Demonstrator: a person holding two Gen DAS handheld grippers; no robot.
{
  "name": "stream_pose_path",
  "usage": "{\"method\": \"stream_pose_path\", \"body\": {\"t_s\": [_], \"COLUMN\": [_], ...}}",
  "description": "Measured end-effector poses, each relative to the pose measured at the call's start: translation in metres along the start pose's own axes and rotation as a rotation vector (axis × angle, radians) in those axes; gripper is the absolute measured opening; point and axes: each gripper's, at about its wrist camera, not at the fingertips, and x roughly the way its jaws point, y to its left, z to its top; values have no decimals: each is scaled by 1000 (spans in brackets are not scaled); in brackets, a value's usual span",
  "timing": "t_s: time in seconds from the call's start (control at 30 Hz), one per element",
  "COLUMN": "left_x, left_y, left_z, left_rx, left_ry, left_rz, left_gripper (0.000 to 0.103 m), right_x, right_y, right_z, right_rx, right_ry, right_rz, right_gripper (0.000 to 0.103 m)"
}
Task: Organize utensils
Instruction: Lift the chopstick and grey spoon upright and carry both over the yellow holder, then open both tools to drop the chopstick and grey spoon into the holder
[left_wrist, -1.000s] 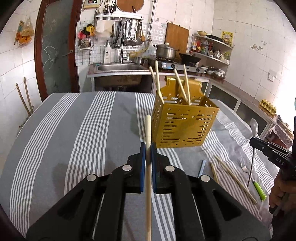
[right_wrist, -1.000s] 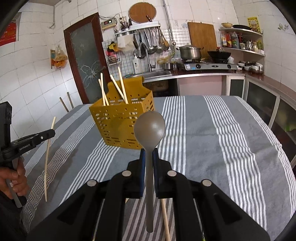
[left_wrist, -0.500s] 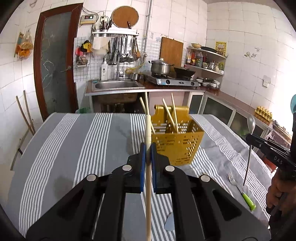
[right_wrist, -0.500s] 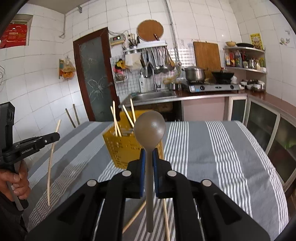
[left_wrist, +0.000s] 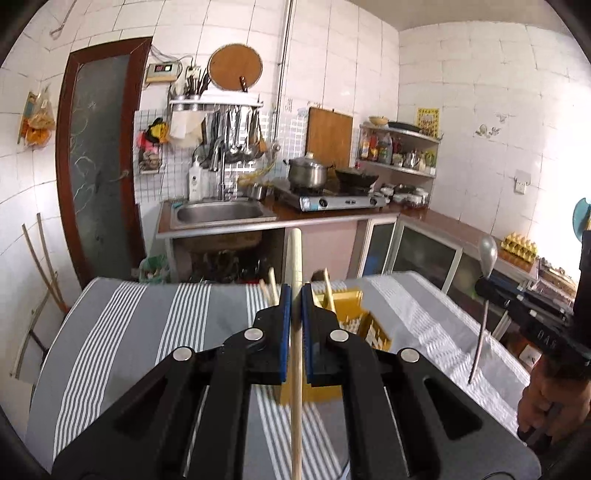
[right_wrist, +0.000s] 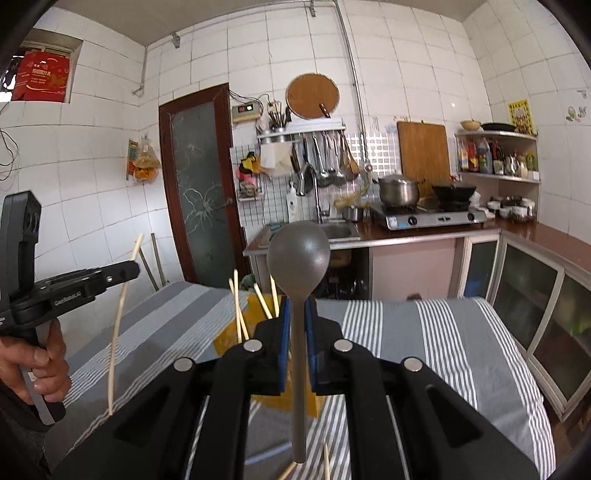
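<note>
Both grippers have risen and tipped upward — the yellow utensil basket (left_wrist: 364, 325) now sits low behind the left gripper (left_wrist: 296, 295) and right gripper (right_wrist: 297, 308). More kitchen wall shows — the striped tablecloth (right_wrist: 424, 332) fills less.

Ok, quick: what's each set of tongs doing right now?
Left tongs: closed on a wooden chopstick.
Right tongs: closed on a grey spoon.

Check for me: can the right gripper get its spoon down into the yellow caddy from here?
Probably yes. The right gripper is shut on the spoon, with the caddy just beyond and below its jaws. Chopsticks stand in it, but nothing seems to block the way down.
</note>
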Motion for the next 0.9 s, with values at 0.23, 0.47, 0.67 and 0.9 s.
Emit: {"method": "stream_pose_path", "body": {"t_s": [0.23,0.47,0.67,0.9], "left_x": [25,45,85,126], "left_y": [-6,-16,-14,-8], "left_z": [38,62,68,56], "left_rx": [7,37,41,32], "left_ry": [-50,-111,-135,-139], "left_rz": [-30,-36,-29,-35], "left_gripper": [5,5,5,5], "right_x": [30,58,87,122], "right_y": [9,15,14,7], "right_z": [26,41,41,29], "right_rx": [-7,-22,-21,-22], "right_ry": [-33,-50,-44,-23], "right_rz": [31,47,47,49], "right_gripper": [8,8,8,8]}}
